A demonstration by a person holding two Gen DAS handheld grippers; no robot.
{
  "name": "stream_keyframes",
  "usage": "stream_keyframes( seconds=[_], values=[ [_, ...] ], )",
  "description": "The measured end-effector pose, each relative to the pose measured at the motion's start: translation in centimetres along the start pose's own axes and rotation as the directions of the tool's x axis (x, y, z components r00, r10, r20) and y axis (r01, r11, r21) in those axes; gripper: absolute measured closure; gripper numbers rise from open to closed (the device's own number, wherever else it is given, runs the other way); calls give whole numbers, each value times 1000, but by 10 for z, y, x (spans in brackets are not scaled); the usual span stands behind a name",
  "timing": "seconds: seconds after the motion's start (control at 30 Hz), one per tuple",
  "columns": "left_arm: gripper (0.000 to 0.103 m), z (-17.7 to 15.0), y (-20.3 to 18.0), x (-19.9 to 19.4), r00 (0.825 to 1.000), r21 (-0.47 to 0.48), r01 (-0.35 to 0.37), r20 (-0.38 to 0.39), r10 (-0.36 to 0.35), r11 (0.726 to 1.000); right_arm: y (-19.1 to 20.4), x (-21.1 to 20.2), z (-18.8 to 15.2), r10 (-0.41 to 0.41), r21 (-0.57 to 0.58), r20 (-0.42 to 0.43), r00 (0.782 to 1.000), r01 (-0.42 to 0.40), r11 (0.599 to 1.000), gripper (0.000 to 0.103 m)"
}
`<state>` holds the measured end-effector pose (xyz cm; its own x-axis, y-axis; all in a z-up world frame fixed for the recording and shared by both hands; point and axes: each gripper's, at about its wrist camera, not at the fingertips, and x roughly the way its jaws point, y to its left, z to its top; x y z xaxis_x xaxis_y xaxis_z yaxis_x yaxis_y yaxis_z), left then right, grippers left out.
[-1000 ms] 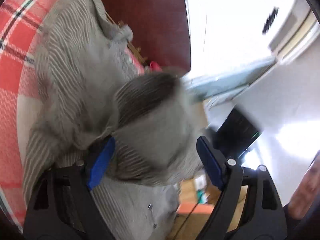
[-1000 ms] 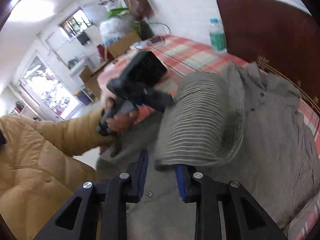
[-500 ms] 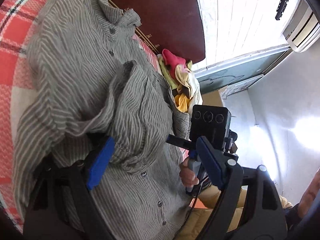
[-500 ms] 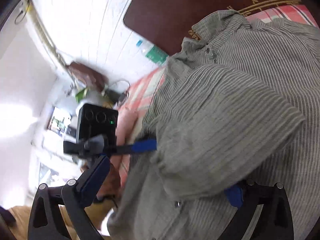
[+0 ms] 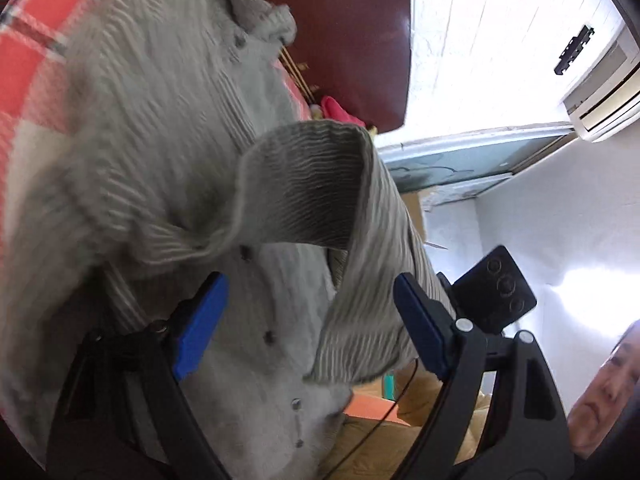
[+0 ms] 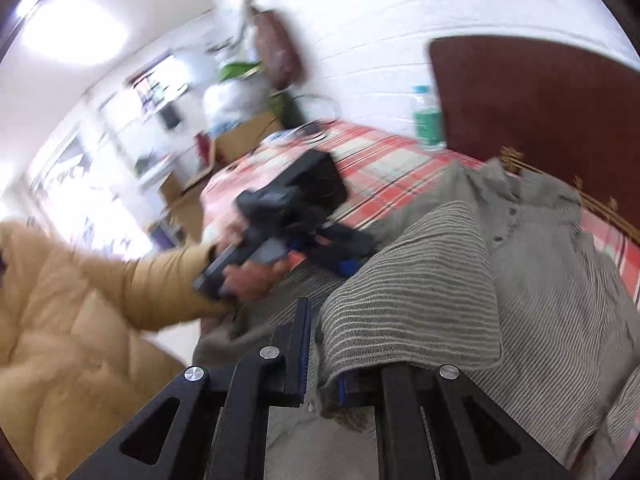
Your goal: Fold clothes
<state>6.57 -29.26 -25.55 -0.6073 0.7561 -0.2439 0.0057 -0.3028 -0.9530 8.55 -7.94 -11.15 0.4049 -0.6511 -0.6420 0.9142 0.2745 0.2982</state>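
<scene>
Shirt [image 6: 560,280] is lying on the bed [image 6: 384,160]; right tongs [image 6: 324,360] are pinching its sleeve [image 6: 420,300] to fold it across, while left tongs [image 5: 308,324] are gaping, holding nothing

In the left wrist view the striped shirt [image 5: 152,128] fills the left and centre of the frame, and a lifted flap hangs across the gap between the left gripper [image 5: 308,320] fingers. The dark headboard [image 5: 340,32] blocks the top centre; open room lies at right. In the right wrist view, the bottle [image 6: 428,120] stands upper centre (beside the headboard), bare plaid cover [image 6: 384,160] below it.
</scene>
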Motion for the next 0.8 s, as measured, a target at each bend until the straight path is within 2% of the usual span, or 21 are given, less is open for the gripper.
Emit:
stream_keyframes(
  seconds=[0.1,0.17,0.23,0.3,0.4,0.47,0.5,0.53,0.6,0.67,0.8],
  values=[
    [18,7,-5,12,1000,9,29,0,-29,1000,22,2,-7,30,-120,-123,992,-45,992,93],
    [18,18,-1,3,993,-14,93,68,-92,996,29,9,-16,19,-151,-216,976,-53,987,93],
    [18,30,6,-15,970,-50,183,172,-172,982,29,17,-25,-11,-159,-291,957,-37,987,93],
    [18,39,9,-34,943,-54,220,268,-199,974,25,22,-34,-52,-162,-343,938,-4,987,93],
    [18,44,2,-65,915,-9,210,354,-194,978,10,21,-36,-89,-133,-352,932,45,990,91],
    [18,42,-2,-81,904,2,212,380,-197,977,-4,20,-34,-118,-106,-352,929,86,991,90],
    [18,39,-6,-86,906,15,202,377,-193,979,-12,21,-32,-126,-85,-354,927,102,991,90],
    [18,34,-12,-85,918,37,177,355,-179,983,-18,22,-31,-135,-71,-349,927,117,991,90],
    [18,23,-23,-77,946,79,123,293,-141,989,-22,16,-28,-143,-63,-323,935,130,990,90],
    [18,10,-24,-59,975,85,76,201,-92,993,-24,9,-24,-132,-59,-275,952,121,991,90],
    [18,-5,-11,-19,997,60,35,71,-39,998,-25,-11,-13,-112,-56,-185,976,103,993,90]
  ],
)
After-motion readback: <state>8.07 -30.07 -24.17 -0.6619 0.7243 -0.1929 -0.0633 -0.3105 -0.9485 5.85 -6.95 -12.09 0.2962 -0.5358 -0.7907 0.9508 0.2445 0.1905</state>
